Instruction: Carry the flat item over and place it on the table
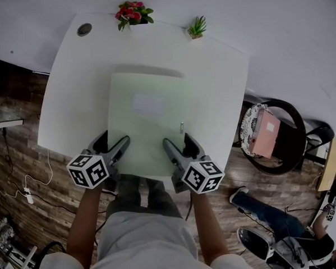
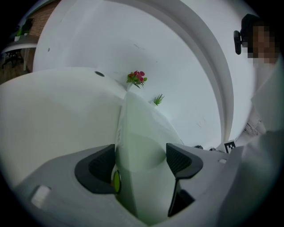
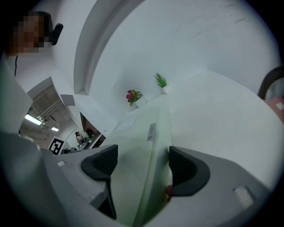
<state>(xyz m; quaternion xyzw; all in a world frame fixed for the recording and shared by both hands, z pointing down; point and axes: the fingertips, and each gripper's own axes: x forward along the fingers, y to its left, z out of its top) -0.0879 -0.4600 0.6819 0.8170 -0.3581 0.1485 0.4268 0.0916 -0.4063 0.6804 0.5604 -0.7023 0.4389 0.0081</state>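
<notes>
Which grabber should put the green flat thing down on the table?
Neither alone, probably. The left gripper and right gripper each clamp a near corner of the flat green item over the white table, so both should lower it.

Office-like workroom.
A white table [image 1: 65,108] with small potted plants [image 1: 132,12], a black chair [image 1: 289,144], and cables [image 1: 49,165] across the wood-look floor [image 1: 17,150].

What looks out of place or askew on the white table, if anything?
Nothing stands out. The pale green flat item is held squarely over the white table by its near edge, in the left gripper and right gripper. The red-flowered plant and the green plant stand upright at the far edge.
</notes>
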